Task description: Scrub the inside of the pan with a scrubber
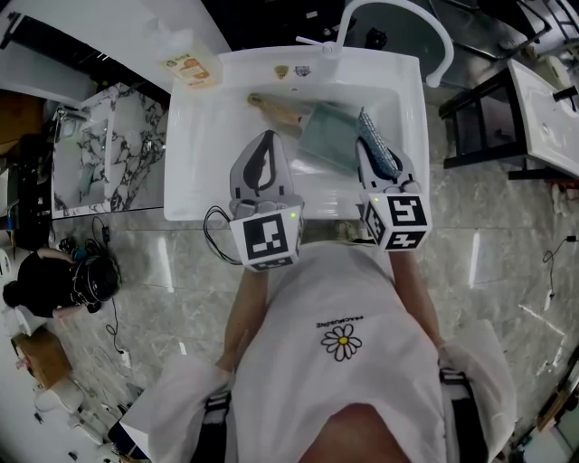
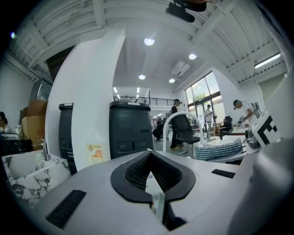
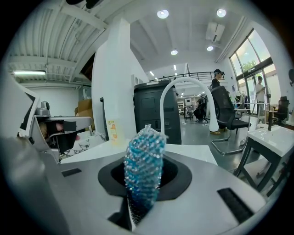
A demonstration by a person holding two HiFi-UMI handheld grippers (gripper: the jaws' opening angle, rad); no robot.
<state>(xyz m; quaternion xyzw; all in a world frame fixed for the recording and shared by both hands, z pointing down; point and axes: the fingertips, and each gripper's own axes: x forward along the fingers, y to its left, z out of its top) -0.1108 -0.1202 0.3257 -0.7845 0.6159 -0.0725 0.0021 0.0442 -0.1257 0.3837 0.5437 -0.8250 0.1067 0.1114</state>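
A square grey-green pan [image 1: 327, 137] with a wooden handle [image 1: 274, 112] lies in the white sink [image 1: 194, 163]. My right gripper [image 1: 369, 149] hangs over the sink's right side, just right of the pan, shut on a blue mesh scrubber [image 1: 380, 152]. In the right gripper view the scrubber [image 3: 144, 163] stands up out of the closed right gripper [image 3: 141, 183]. Over the sink's front left part, near the pan handle, my left gripper [image 1: 264, 140] is shut. Nothing shows between the closed jaws of the left gripper [image 2: 150, 173] in the left gripper view.
A white curved faucet [image 1: 403, 16] arches over the sink's back edge. A bottle with an orange label [image 1: 192, 66] stands at the back left corner. There is a marble-patterned surface [image 1: 99, 154] to the left and a black-framed white table [image 1: 543, 108] to the right.
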